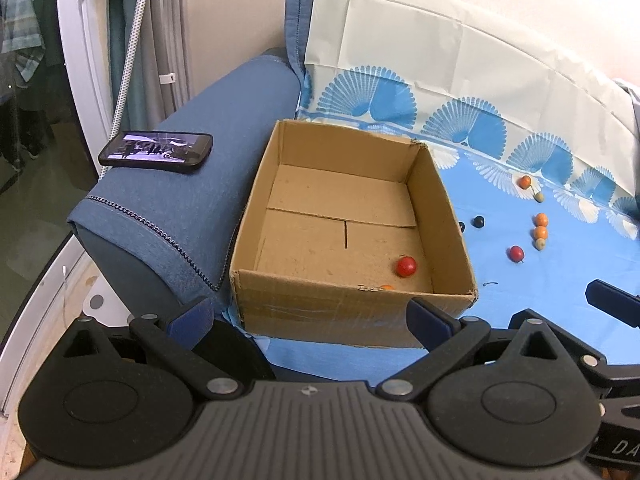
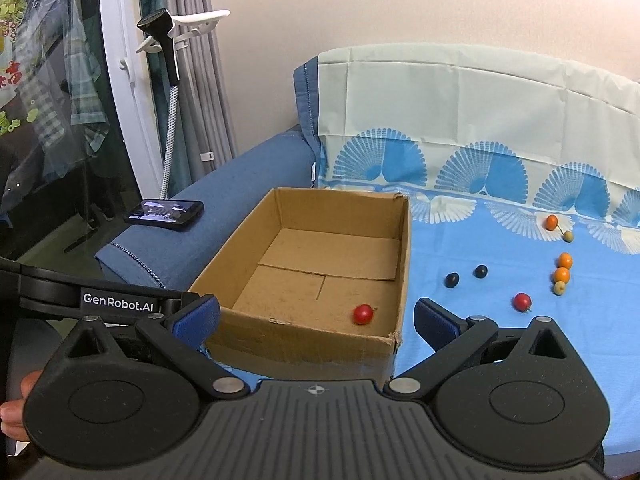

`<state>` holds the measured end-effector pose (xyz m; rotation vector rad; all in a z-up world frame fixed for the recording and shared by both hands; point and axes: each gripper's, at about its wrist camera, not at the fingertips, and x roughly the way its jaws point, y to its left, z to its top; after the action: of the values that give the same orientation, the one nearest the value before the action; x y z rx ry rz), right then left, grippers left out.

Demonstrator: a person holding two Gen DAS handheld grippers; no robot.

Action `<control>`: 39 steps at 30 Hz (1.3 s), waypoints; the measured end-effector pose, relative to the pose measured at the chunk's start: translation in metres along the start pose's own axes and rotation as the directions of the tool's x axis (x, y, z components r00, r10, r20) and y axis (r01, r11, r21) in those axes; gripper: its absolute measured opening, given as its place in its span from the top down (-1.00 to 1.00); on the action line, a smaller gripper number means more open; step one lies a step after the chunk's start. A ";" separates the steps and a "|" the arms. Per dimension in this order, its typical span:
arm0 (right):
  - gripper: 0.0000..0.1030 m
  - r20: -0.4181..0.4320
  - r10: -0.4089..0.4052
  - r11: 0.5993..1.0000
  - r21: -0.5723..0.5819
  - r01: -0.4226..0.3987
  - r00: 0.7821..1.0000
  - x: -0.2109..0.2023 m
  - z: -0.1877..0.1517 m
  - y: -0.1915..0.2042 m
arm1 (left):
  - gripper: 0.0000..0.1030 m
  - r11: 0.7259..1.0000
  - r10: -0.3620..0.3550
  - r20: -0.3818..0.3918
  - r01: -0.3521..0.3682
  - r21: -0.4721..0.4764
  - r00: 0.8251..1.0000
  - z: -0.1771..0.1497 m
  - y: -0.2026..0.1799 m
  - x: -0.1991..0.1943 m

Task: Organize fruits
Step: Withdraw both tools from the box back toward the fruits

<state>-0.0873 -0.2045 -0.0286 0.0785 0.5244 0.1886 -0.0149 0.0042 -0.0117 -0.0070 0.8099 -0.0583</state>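
From the left wrist we look down and forward, close over the near wall of the cardboard box point(image 1: 352, 308). From the right wrist we sit slightly farther back and lower, facing the same way. We see the box, the sofa arm point(image 1: 208, 128) and the blue cloth point(image 2: 500, 320) in both.

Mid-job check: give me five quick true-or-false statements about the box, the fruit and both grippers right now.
1. A red fruit lies inside the cardboard box. True.
2. The left gripper holds a fruit. False: it is open and empty.
3. Two dark fruits lie on the blue cloth. True.
4. The phone is in the box. False: it rests on the sofa arm.
5. The right gripper is open. True.
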 end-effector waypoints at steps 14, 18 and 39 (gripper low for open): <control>-0.99 -0.038 0.001 1.000 0.019 -0.001 0.999 0.015 0.000 -0.005 | -0.99 1.000 0.003 -0.044 -0.002 0.013 0.999 0.003 -0.005 0.018; -0.99 -0.049 0.004 1.000 0.023 -0.002 0.999 0.020 0.000 -0.008 | -0.99 1.000 0.003 -0.054 -0.002 0.018 0.999 0.004 -0.007 0.021; -0.99 -0.070 -0.023 0.995 0.100 0.030 0.997 0.033 -0.006 -0.034 | -0.99 0.998 0.000 -0.099 0.006 0.055 0.995 0.017 -0.023 0.041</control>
<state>-0.0566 -0.2309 -0.0538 0.1641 0.6029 0.1392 0.0249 -0.0211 -0.0292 0.0474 0.9070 -0.0845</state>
